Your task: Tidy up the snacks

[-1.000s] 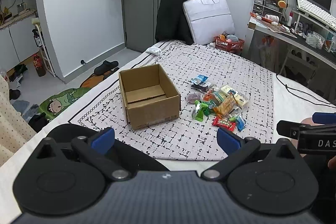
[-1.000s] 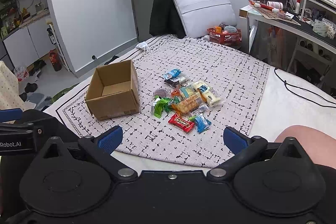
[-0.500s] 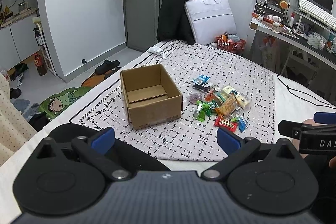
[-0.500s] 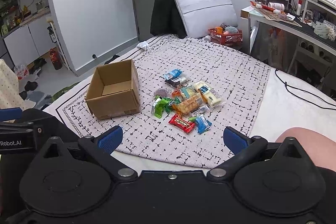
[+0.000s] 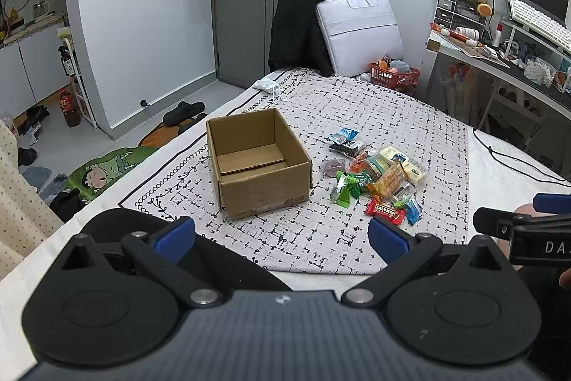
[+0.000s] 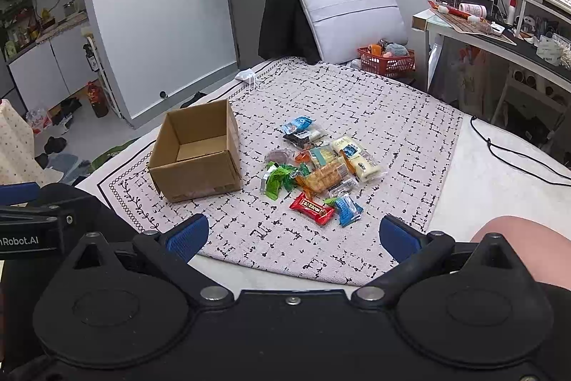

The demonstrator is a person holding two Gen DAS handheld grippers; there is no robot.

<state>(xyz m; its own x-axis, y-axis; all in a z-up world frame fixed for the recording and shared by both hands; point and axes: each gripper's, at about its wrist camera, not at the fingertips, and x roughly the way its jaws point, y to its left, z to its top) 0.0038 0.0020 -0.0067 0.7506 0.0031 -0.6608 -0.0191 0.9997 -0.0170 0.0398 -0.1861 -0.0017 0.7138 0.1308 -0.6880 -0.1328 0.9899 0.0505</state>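
Note:
An open, empty cardboard box point(image 5: 257, 163) point(image 6: 198, 150) stands on a patterned cloth point(image 5: 410, 116) point(image 6: 374, 116) on the bed. To its right lies a pile of wrapped snacks point(image 5: 378, 172) point(image 6: 319, 166), with a red bar point(image 5: 384, 211) point(image 6: 312, 207) and a blue packet point(image 6: 345, 209) nearest me. My left gripper point(image 5: 282, 234) is open and empty, held near the cloth's front edge. My right gripper point(image 6: 291, 236) is open and empty, also at the front edge, to the right of the left one point(image 5: 528, 231).
A white bag point(image 5: 360, 34) and a black jacket point(image 5: 299, 20) lean at the bed's far end. A red basket point(image 5: 394, 75) sits beside them. A cluttered desk point(image 5: 506, 56) stands at the right. A black cable point(image 5: 514, 159) runs over the white sheet.
Both views have shifted slightly, the box and snacks sitting a touch further right in the left wrist view. Both grippers stay open and nothing was picked up.

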